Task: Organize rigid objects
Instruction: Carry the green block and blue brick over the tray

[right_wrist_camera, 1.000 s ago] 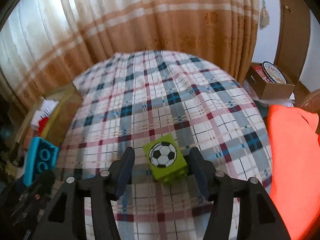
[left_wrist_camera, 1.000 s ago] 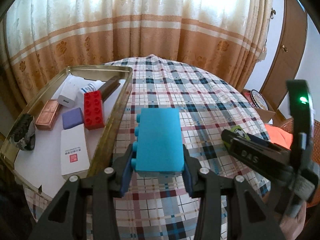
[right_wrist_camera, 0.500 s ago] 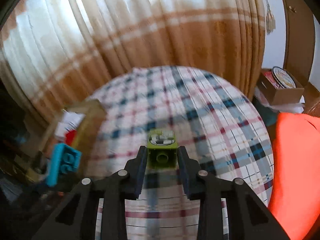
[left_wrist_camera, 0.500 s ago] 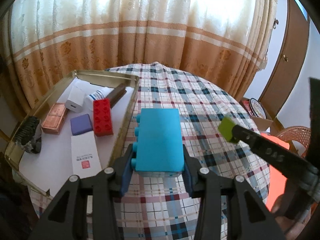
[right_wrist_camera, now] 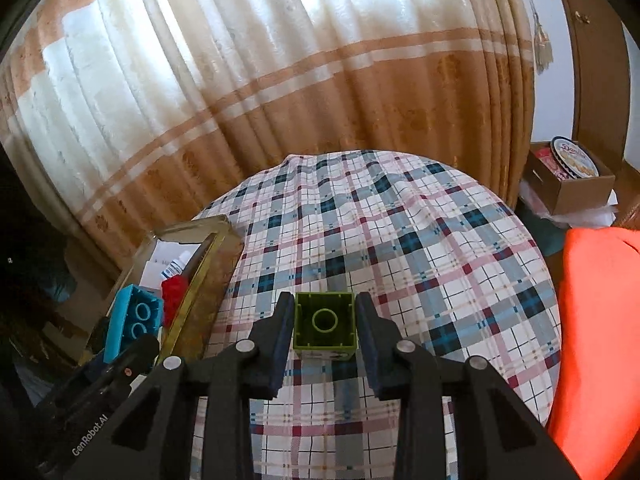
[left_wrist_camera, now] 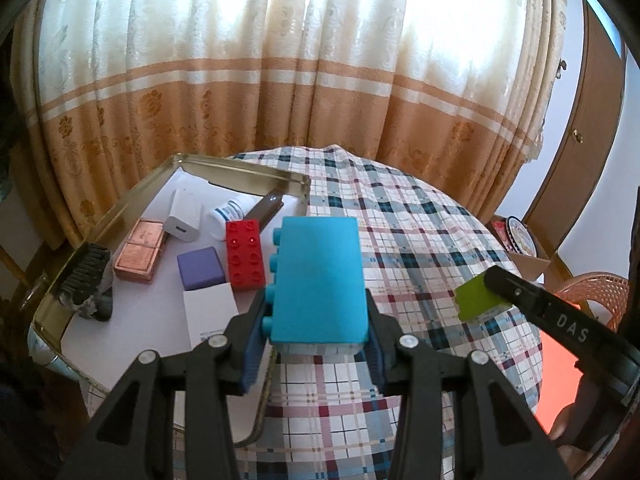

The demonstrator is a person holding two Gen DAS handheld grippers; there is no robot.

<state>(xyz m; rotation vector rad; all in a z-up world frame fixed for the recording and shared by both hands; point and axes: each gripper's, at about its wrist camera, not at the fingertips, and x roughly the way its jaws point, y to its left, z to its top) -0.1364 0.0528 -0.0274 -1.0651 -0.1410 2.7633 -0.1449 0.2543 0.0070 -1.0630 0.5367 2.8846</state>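
My left gripper (left_wrist_camera: pixel 316 344) is shut on a large blue toy brick (left_wrist_camera: pixel 318 280) and holds it in the air beside the right rim of the gold metal tray (left_wrist_camera: pixel 288 178). My right gripper (right_wrist_camera: pixel 325 328) is shut on a small green brick (right_wrist_camera: pixel 325 326), hollow underside facing the camera, lifted above the plaid table (right_wrist_camera: pixel 400 240). The green brick (left_wrist_camera: pixel 478 298) and the right gripper show at the right of the left wrist view. The blue brick (right_wrist_camera: pixel 134 322) shows at the left of the right wrist view.
The tray holds a red brick (left_wrist_camera: pixel 244 254), a purple cube (left_wrist_camera: pixel 200 268), a white charger (left_wrist_camera: pixel 184 222), a copper-coloured compact (left_wrist_camera: pixel 140 250), a white card (left_wrist_camera: pixel 210 316), a small bottle (left_wrist_camera: pixel 228 216), a brown stick and a dark brush (left_wrist_camera: pixel 86 280). An orange cloth (right_wrist_camera: pixel 596 340) and a cardboard box (right_wrist_camera: pixel 568 176) lie right of the table.
My right gripper has closed on the green brick, lifted it off the table and tipped it so its underside faces the camera. My left gripper has risen with the blue brick.
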